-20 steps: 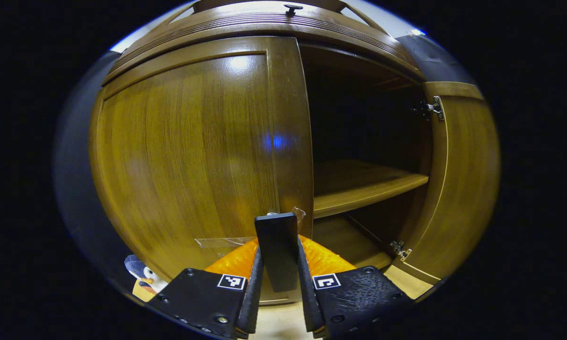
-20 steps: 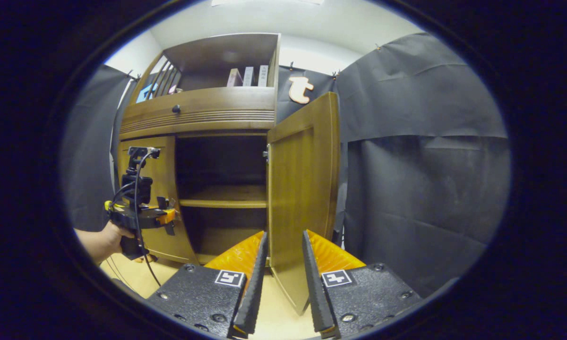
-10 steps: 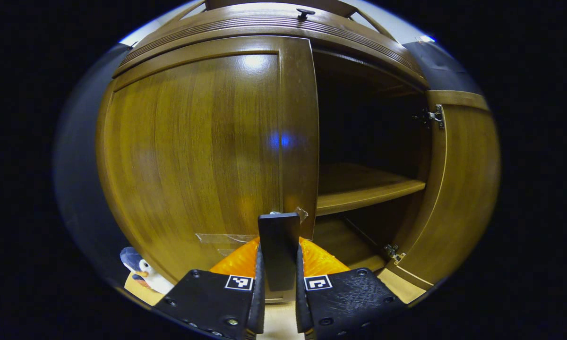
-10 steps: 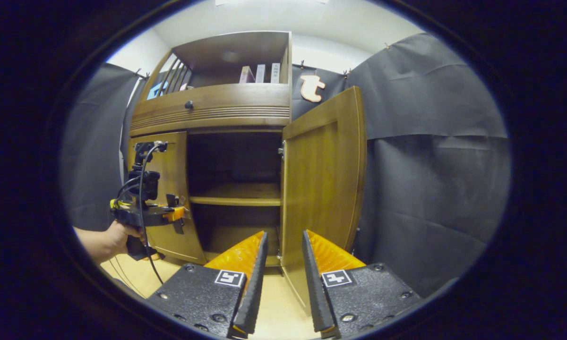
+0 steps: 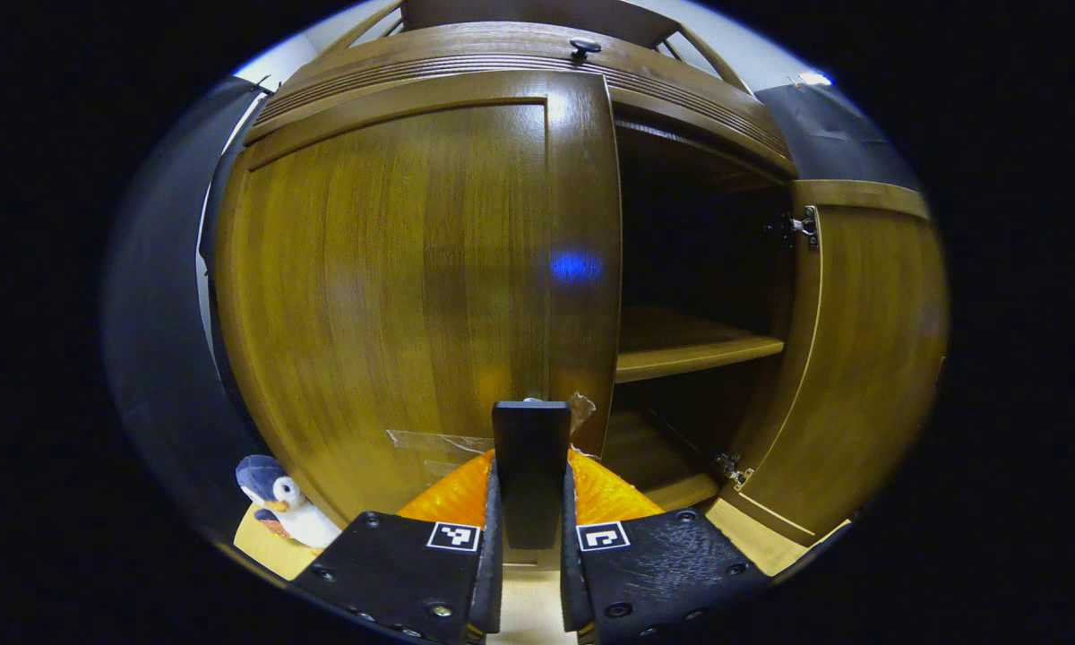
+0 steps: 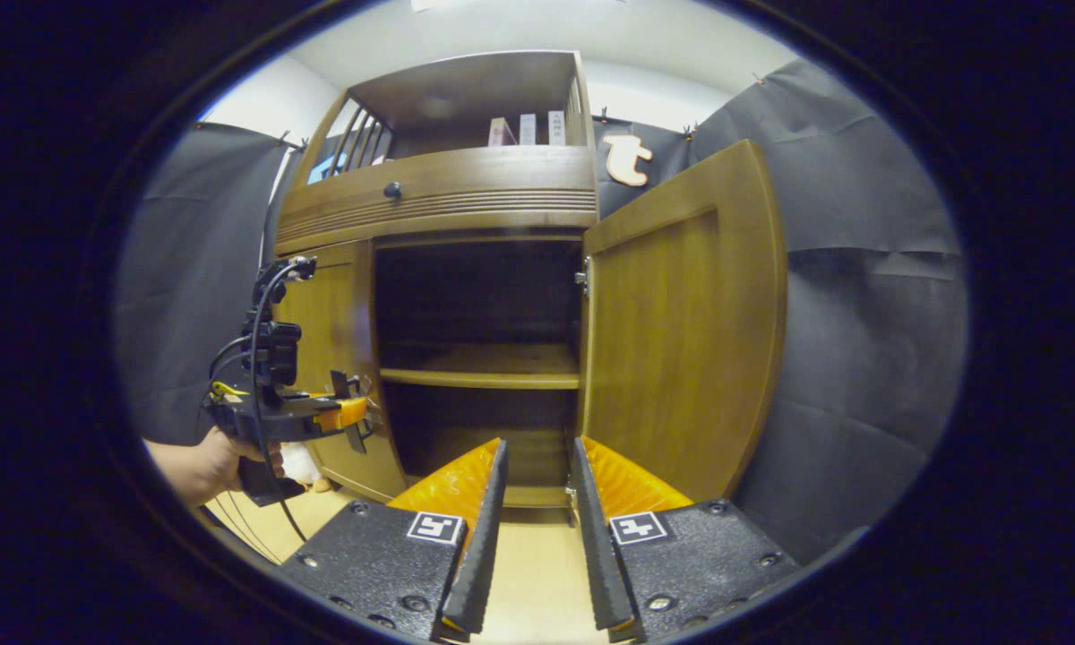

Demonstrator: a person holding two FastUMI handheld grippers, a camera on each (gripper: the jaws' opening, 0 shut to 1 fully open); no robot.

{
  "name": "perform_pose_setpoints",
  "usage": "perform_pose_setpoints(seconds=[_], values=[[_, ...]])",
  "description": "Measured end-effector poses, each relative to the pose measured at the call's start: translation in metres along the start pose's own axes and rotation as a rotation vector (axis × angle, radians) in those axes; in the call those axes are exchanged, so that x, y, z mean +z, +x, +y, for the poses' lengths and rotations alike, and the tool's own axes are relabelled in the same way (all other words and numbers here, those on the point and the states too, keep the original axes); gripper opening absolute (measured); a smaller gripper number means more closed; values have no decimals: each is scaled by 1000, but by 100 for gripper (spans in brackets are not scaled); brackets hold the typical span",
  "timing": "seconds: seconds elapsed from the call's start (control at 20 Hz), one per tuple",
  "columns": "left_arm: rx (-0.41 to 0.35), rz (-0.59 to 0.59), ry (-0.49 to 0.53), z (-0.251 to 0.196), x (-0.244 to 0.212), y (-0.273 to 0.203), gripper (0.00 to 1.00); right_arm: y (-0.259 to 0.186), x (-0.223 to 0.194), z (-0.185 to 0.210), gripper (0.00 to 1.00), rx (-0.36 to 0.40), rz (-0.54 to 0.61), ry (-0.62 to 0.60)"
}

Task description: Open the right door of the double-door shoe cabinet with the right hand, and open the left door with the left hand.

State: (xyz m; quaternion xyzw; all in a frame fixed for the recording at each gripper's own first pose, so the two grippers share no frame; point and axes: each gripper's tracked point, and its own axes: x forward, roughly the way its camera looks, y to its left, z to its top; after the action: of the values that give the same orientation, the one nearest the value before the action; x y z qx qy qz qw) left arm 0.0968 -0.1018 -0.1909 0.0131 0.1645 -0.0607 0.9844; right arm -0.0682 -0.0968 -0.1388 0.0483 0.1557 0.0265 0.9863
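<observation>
Left gripper view first: the left gripper (image 5: 529, 502) has its two fingers pinched on a dark flat handle tab (image 5: 530, 448) that sticks out from the bottom inner edge of the left door (image 5: 394, 269). That door looks barely swung out, if at all; hard to say from this close. There's clear tape (image 5: 434, 441) on the door near the tab. Off to the right the right door (image 5: 860, 358) stands wide open, hinges (image 5: 804, 226) showing, and you can see the shelf (image 5: 690, 345) inside the dark cabinet. A little stuffed penguin (image 5: 282, 502) sits on the floor at the lower left, just beside the cabinet.

Right gripper view gives the wider picture: the right gripper (image 6: 530, 528) is spread apart with nothing between its fingers, hanging clear of the right door (image 6: 681, 331), which is swung out well past the opening. This angle also catches a hand (image 6: 206, 461) holding the left gripper (image 6: 358, 425) against the left door (image 6: 331, 358), plus the drawer knob (image 6: 392, 190) above and some books (image 6: 527, 130) on the top shelf.
</observation>
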Motion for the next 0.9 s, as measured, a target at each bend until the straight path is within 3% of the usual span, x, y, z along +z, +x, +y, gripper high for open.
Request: perform_pose_setpoints(seconds=[0.75, 0.8, 0.9], values=[[30, 22, -62, 19, -17, -68, 33, 28, -2, 59, 48, 181, 6, -45], [35, 23, -68, 21, -19, -73, 25, 30, -2, 62, 47, 191, 10, -47], [45, 23, -75, 26, -21, -84, 25, 34, -4, 70, 46, 216, 16, -46]])
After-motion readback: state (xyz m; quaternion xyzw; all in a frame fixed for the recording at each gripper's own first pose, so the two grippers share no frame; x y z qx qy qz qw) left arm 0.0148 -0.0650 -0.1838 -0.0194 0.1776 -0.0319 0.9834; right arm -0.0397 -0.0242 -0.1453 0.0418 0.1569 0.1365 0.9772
